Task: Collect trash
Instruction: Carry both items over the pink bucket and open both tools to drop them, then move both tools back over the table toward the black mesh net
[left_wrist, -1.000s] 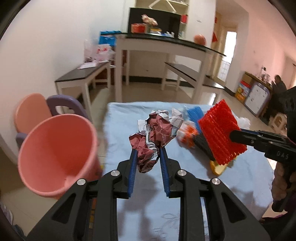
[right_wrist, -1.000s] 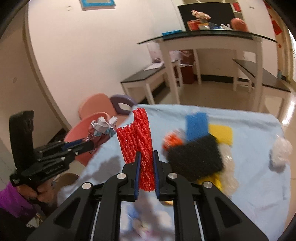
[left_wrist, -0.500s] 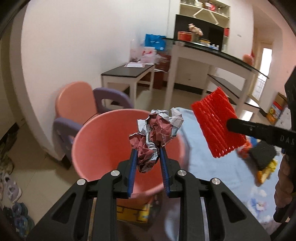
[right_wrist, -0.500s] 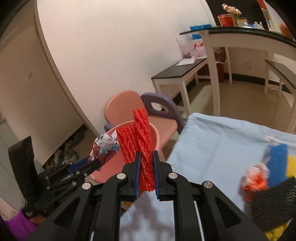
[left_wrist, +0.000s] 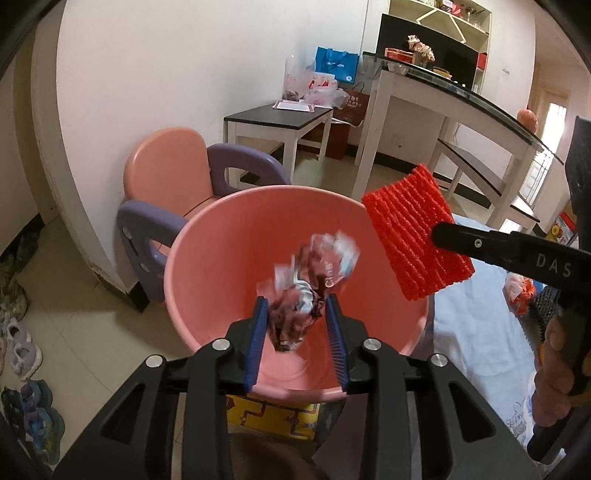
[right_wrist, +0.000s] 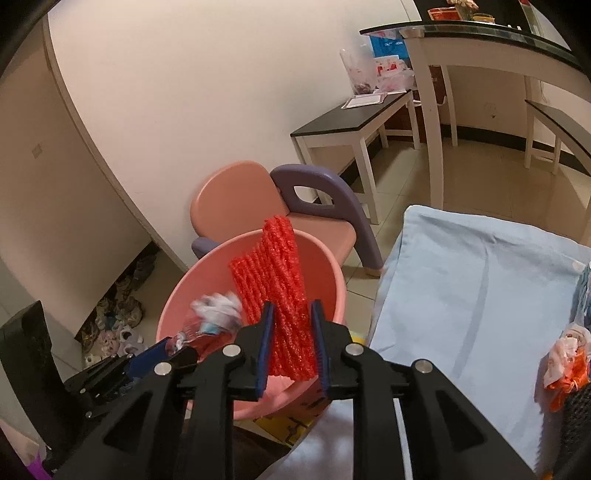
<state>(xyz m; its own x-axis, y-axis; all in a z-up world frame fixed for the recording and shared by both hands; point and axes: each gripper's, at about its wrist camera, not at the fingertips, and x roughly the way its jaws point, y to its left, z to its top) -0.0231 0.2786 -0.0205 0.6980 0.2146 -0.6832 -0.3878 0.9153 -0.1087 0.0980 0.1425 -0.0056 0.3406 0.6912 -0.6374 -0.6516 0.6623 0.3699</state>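
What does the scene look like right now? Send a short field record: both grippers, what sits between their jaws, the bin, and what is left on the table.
left gripper: jaws just opened, over the pink bin
crumpled paper: blurred, loose between the left jaws, above the bin's mouth
right gripper: jaws just opened, at the bin's rim
red foam net: upright between the right jaws, apparently loose
bin contents: none visible
blue cloth table: right of the bin; orange wrapper at its right edge

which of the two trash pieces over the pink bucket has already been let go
The crumpled wrapper: the left tongs have just opened and stand clear of it. The red foam net sits between the right tongs' just-opening pads.
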